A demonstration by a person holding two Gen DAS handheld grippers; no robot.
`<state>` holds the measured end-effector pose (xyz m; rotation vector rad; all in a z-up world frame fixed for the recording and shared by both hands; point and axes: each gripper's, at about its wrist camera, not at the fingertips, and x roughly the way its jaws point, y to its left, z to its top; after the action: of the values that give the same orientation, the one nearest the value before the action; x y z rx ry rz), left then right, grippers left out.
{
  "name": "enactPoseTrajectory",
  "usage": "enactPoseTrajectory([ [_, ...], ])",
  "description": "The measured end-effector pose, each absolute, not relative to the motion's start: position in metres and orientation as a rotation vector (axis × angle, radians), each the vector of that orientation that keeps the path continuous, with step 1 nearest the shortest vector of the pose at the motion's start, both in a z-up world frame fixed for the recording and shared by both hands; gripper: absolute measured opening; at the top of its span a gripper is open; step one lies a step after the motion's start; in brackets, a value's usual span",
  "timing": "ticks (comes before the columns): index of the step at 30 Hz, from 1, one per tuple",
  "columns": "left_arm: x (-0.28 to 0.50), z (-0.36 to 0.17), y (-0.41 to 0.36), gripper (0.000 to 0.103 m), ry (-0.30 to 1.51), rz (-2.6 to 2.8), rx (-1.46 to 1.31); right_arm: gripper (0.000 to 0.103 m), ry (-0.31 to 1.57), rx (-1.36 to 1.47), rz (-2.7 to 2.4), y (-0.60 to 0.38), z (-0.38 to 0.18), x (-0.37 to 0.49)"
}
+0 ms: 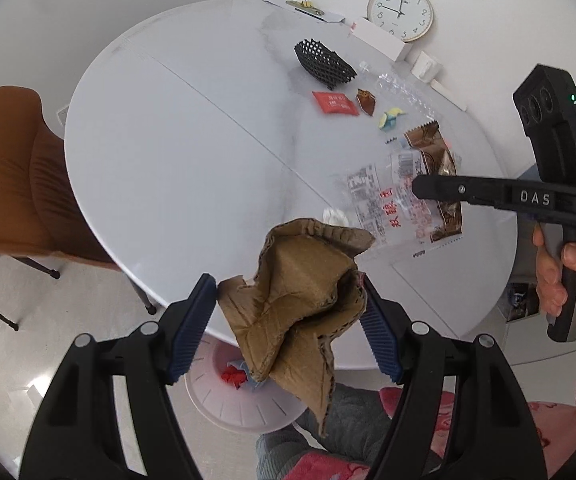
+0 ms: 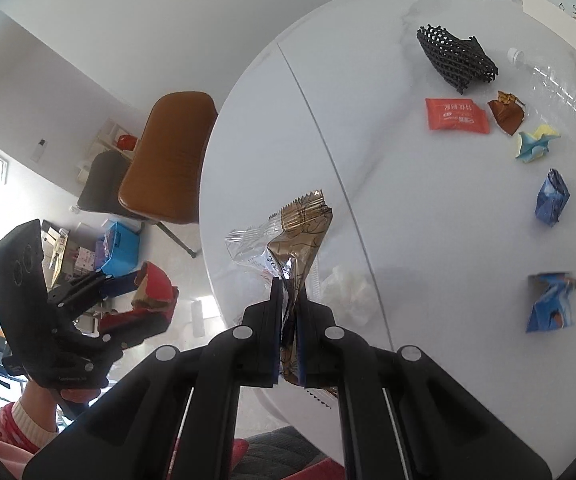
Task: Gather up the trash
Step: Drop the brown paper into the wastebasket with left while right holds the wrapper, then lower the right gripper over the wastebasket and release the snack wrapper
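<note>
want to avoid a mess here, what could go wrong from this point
1. The left gripper holds the crumpled cardboard loosely, only partly over the bin; it might drop outside.
2. The right gripper pinches just one end of the brown wrapper, which could slip out.

Crumpled matt cardboard (image 1: 299, 304), glossy tabletop (image 1: 176, 168)

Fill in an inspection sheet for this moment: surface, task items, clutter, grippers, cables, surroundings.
Surface: round white table, seam across it.
Job's things: crumpled cardboard; brown-and-clear snack wrapper; white bin on the floor below; red sachet, black foam net, small wrappers on the table.
Clutter: wall clock, binder clip.
Grippers: left gripper around the cardboard; right gripper shut on the wrapper.
Cables: nothing seen.
Surroundings: brown chair.
</note>
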<state>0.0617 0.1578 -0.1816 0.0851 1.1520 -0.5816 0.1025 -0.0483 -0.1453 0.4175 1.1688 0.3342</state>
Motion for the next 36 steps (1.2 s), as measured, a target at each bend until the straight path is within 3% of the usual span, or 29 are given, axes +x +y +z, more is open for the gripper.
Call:
enactPoseTrajectory([
  [13, -0.005, -0.235, 0.177, 0.071, 1.274, -0.631, 0.092, 0.006, 1.151, 0.376, 0.303, 0.007, -0.131, 0.028],
  [17, -0.009, -0.24, 0.181, 0.076, 1.291, -0.635, 0.08, 0.007, 1.148, 0.387, 0.293, 0.013, -0.131, 0.016],
  [21, -0.011, -0.232, 0.19, 0.076, 1.27, -0.629, 0.083, 0.007, 1.145, 0.368, 0.286, 0.019, -0.13, 0.008],
  [29, -0.008, -0.197, 0.218, 0.088, 1.177, -0.54, 0.087, 0.007, 1.136, 0.233, 0.329, 0.05, -0.128, -0.011],
  [36, -0.01, -0.173, 0.25, 0.091, 1.116, -0.408, 0.094, 0.009, 1.17, 0.091, 0.403, 0.095, -0.154, -0.024],
])
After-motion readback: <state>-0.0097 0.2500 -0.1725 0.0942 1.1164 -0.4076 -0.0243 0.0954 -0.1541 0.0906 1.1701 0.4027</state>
